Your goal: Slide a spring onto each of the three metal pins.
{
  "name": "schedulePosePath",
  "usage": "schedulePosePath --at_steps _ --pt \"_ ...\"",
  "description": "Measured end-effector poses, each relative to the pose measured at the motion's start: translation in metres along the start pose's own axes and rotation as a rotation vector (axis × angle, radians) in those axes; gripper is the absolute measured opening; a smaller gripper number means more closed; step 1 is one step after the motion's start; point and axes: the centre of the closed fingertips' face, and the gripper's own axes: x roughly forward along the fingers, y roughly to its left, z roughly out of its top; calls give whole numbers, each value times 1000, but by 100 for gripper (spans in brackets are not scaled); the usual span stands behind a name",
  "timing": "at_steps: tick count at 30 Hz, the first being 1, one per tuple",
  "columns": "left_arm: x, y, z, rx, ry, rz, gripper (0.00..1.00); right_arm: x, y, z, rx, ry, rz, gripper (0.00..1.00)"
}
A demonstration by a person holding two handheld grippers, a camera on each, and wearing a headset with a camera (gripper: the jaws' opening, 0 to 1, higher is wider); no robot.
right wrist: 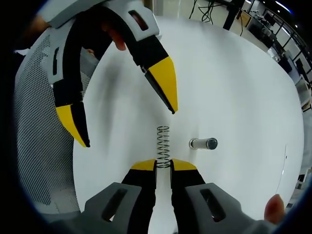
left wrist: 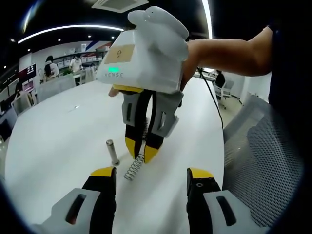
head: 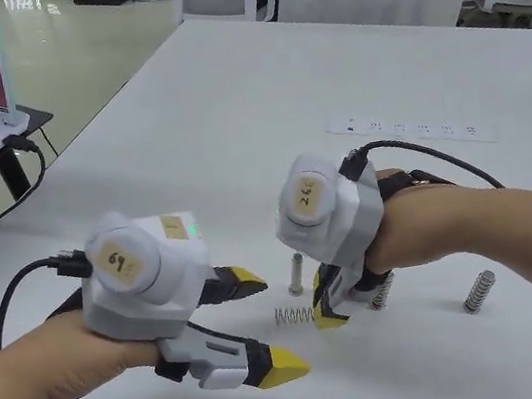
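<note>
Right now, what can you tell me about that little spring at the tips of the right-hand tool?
The spring is a thin, silvery wire coil, metal by its look, with open turns. It lies on its side low over the white table, one end pinched between the yellow tips of the right tool, the rest sticking out free. A bare metal pin stands beside it, not touching.

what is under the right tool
A spring rests on the white table, one end nipped between the tips of the right tool. That nipped end is covered by them.
</note>
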Motion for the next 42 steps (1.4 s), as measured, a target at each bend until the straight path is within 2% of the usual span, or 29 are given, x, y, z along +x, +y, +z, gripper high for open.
schedulePosePath --at_steps 9,21,30,36,42 --pt "-1 -1 6 21 -11 8 51 -24 8 1 -6 -10 1 8" --pt "-3 1 15 64 -38 30 39 -47 18 -2 -20 -17 -22 8" --pt "-5 -2 24 100 -74 25 27 -54 25 2 -47 -15 -24 8" --pt "-6 -6 27 126 -85 16 19 -58 28 5 -63 -15 -21 8" --pt "-6 -9 29 144 -92 2 15 -60 32 5 -75 -13 -15 8"
